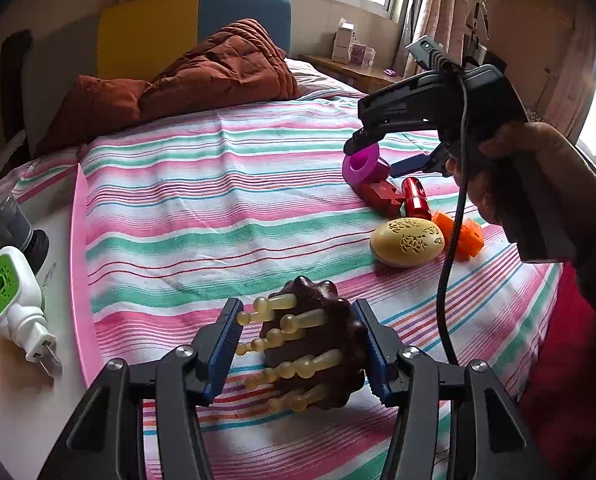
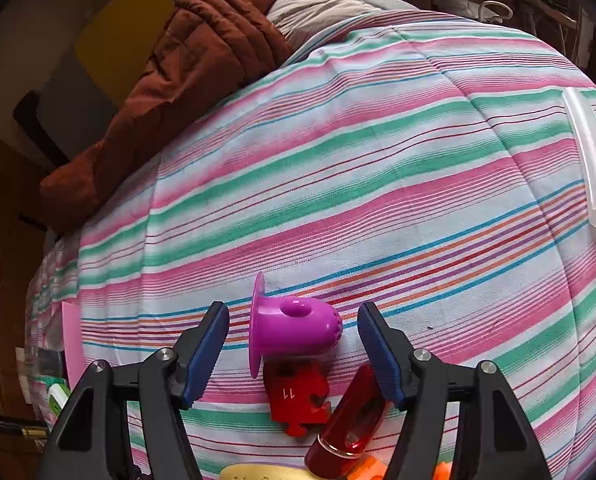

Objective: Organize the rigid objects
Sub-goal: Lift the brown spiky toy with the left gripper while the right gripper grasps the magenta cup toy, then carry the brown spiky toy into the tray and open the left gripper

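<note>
Left wrist view shows the left gripper [image 1: 298, 344] seemingly clamping the brown knobbly massager with yellow pegs [image 1: 310, 344] between its fingers, where pegs could slip, while the right gripper [image 2: 294, 348] gapes around the purple plastic cap [image 2: 294, 326], likely to roll.

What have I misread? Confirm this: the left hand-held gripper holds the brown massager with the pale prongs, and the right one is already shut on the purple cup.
Only the last part is wrong. The right wrist view shows the right hand-held gripper open, its fingers apart on either side of the purple cup. The left hand-held gripper does hold the brown massager.
</note>
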